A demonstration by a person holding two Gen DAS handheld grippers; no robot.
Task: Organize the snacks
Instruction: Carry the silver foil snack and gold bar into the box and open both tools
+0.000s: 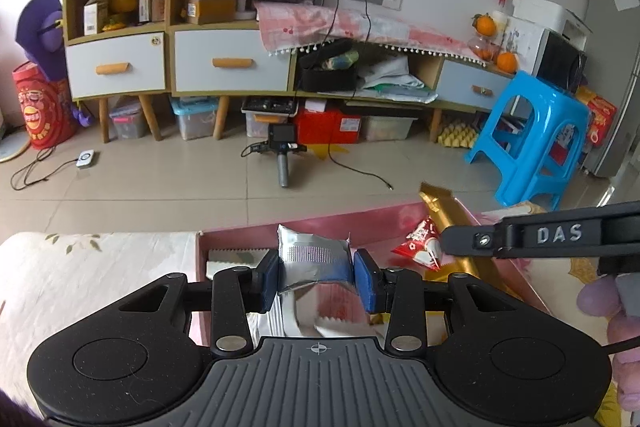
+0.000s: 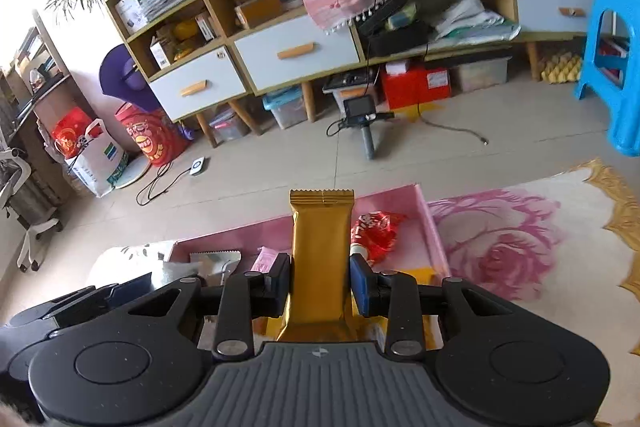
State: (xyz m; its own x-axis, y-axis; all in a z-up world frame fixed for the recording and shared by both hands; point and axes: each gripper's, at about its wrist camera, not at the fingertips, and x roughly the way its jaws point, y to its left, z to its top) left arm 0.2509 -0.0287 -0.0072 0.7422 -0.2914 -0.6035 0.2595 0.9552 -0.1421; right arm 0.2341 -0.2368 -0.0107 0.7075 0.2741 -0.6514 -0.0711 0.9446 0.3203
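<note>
My left gripper (image 1: 316,277) is shut on a silver foil snack packet (image 1: 312,255) and holds it over the pink box (image 1: 240,233). My right gripper (image 2: 320,285) is shut on a long gold snack bar (image 2: 321,247), upright above the same pink box (image 2: 428,223). The gold bar (image 1: 444,213) and the right gripper's body also show at the right of the left wrist view. A red snack packet (image 2: 376,233) lies in the box just right of the gold bar; it also shows in the left wrist view (image 1: 420,247). Silver packets (image 2: 214,261) lie in the box's left part.
The box sits on a table with a floral cloth (image 2: 520,239). Beyond the table's far edge is tiled floor, with a handheld camera (image 1: 282,151) and cables. A blue plastic stool (image 1: 536,139) stands at the right, a low cabinet (image 1: 232,63) along the wall.
</note>
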